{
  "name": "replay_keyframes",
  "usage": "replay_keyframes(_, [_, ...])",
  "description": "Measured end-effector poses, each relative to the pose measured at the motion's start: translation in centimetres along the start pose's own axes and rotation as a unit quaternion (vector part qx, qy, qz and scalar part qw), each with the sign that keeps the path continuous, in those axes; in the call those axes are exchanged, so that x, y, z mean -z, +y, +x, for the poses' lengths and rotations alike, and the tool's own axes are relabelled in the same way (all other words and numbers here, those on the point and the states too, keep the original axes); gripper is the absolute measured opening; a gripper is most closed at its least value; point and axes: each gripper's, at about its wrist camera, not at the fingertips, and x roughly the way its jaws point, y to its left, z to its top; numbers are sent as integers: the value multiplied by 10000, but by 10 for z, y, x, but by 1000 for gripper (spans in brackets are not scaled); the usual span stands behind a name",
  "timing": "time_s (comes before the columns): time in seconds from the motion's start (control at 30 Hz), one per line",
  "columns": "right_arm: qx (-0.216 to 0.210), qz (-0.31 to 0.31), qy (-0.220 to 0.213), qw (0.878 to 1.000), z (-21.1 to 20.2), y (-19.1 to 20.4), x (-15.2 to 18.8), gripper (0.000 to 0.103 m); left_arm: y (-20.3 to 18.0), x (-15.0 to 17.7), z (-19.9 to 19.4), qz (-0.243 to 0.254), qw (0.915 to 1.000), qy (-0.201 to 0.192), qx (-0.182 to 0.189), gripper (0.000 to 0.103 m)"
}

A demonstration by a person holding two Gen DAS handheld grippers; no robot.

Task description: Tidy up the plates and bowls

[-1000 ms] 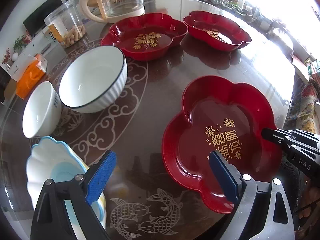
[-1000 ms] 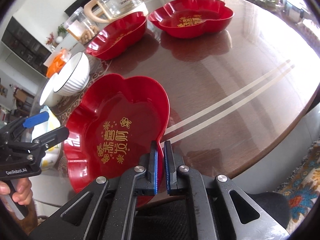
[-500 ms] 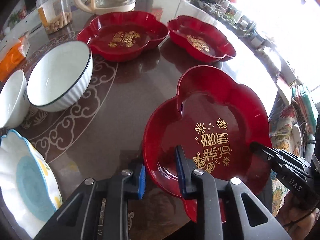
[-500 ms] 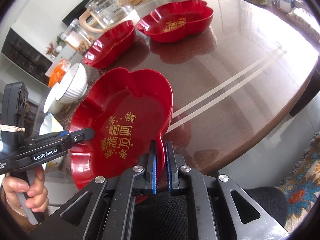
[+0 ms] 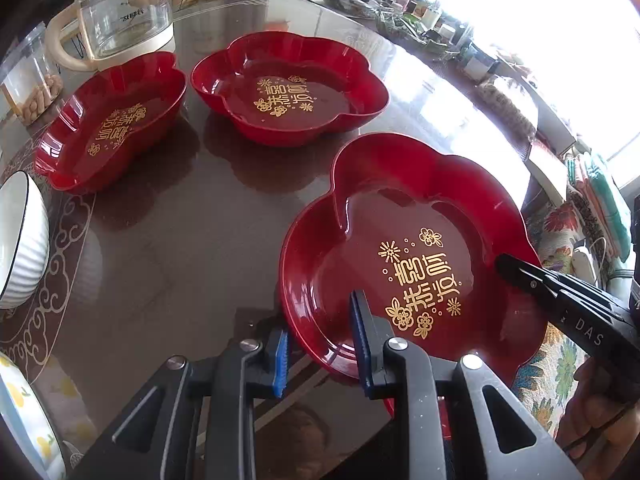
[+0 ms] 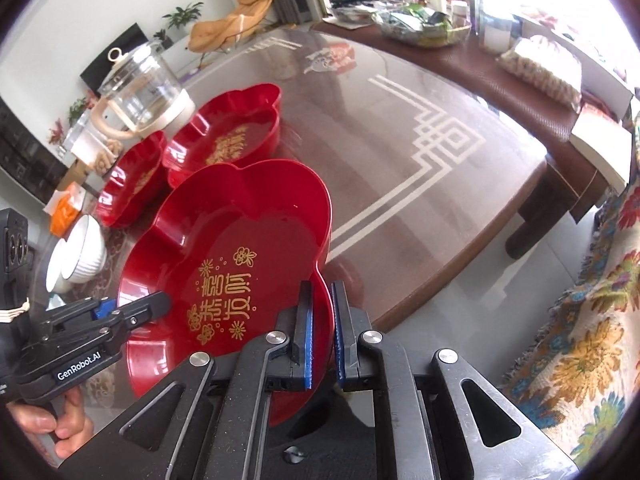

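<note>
showing only leftward, a yellow-dotted plate beside left tool

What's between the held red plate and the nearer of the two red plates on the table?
Nothing: bare glossy table between the held plate and the nearer plate, clearest in the left wrist view.

A glass kettle with a cream handle stands at the far side of the glass-topped bench, beside a clear jar of nuts. An orange tissue pack lies nearby; a floral rug covers the floor.
</note>
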Motion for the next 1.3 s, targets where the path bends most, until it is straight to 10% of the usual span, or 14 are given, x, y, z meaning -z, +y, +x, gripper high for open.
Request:
replay_keyframes(0.27, [3, -35, 29, 10000, 38, 10, 6, 19, 26, 3, 9, -45, 9981, -131, -593, 42])
replay_keyframes(0.37, [-23, 38, -196, 9998, 32, 12, 7, 66, 47, 8, -6, -281, 9961, -358, -752, 71])
replay_keyframes(0.67, [866, 84, -1703, 9815, -80, 34, 44, 77, 92, 69, -129, -514, 9750, -1767, -1246, 96])
replay_keyframes(1.03, [664, -123, -1262, 9897, -86, 95, 109, 78, 122, 178, -158, -1580, 9576, -2191, -1003, 100])
replay_keyframes(1.2, [1100, -814, -2032, 9695, -113, 134, 121, 78, 96, 181, -161, -701, 9713, -1911, -1229, 100])
replay_keyframes(1.3, [565, -1026, -2598, 9585, -130, 138, 127, 78, 89, 168, -154, -378, 9812, -1538, -1101, 100])
